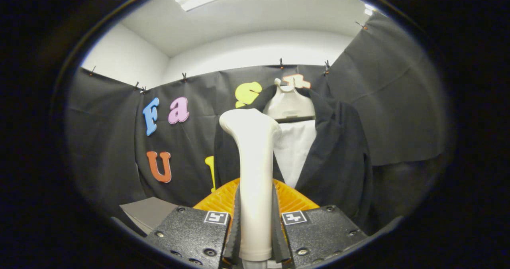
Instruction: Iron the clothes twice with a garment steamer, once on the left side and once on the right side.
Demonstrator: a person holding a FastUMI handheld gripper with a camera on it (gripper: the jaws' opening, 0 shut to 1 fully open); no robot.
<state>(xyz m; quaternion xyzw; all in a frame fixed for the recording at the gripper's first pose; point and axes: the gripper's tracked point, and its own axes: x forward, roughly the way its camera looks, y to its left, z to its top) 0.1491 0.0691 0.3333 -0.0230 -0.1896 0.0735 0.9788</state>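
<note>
The gripper [255,225] is closed on the steamer [255,173]: both fingers press on the lower part of its handle, one from each side, and the handle stands upright between them. The steamer rises from the fingers and widens to a rounded head at the top, which leans a little to the left.

I judge the steamer as hard, smooth plastic, so it may slip or turn in the fingers if the grip is weak. The hold is low on the handle, and the head is far above it. Because of this the head can swing like a lever when it is pushed against cloth. A firm grip and slow strokes seem wise. How heavy it is I cannot tell.

Just behind the fingers there is an orange ribbed thing [293,199], maybe a basket; I cannot tell exactly.

Beyond the steamer hangs the jacket [338,153], dark, on a pale hanger [289,103], with a white shirt [295,149] inside it. The steamer head is in front of the jacket's left part, but I cannot tell if it touches. The cloth looks soft and loose, so it will give way under pressure and may swing on the hanger.
</note>
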